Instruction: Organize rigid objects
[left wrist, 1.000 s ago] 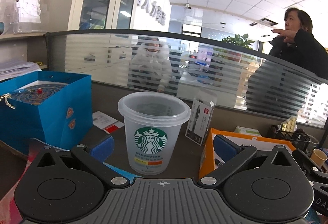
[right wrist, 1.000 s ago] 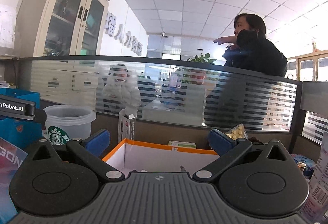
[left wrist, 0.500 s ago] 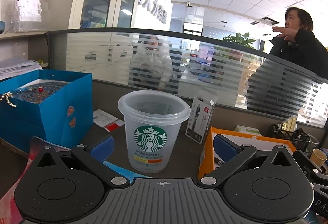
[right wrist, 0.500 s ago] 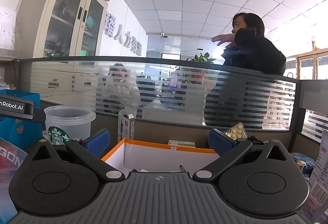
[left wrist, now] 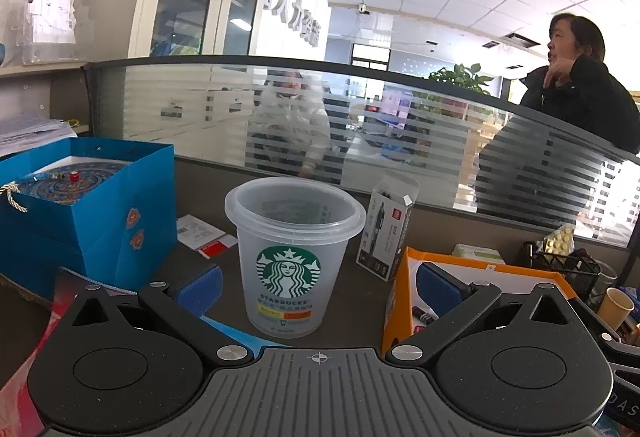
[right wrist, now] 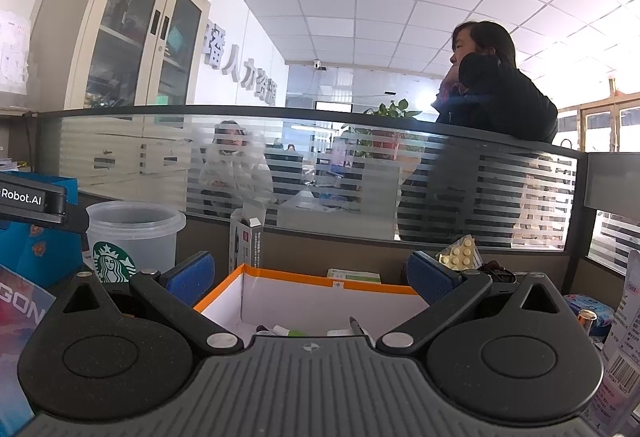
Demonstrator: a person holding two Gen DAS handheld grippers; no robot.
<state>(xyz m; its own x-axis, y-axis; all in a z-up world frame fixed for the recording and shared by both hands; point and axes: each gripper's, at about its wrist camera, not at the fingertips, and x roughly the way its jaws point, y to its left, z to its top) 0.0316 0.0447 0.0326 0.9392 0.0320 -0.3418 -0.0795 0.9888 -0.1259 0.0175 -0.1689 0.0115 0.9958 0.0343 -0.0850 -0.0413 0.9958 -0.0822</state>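
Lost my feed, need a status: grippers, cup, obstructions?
Left gripper open, cup between its jaws, ungripped. Right gripper open over orange box. Pen carton behind cup.

the left gripper (left wrist: 319,287) is held level, pointing forward, its two blue-padded fingers (left wrist: 201,288) spread wide apart and closed on nothing. the right gripper (right wrist: 310,273) sits in the same pose, jaws equally wide, blue pads (right wrist: 430,275) angled slightly inward (nothing pinched between them). part of the left gripper's black body shows at the left edge of the right wrist view, so the two are side by side.
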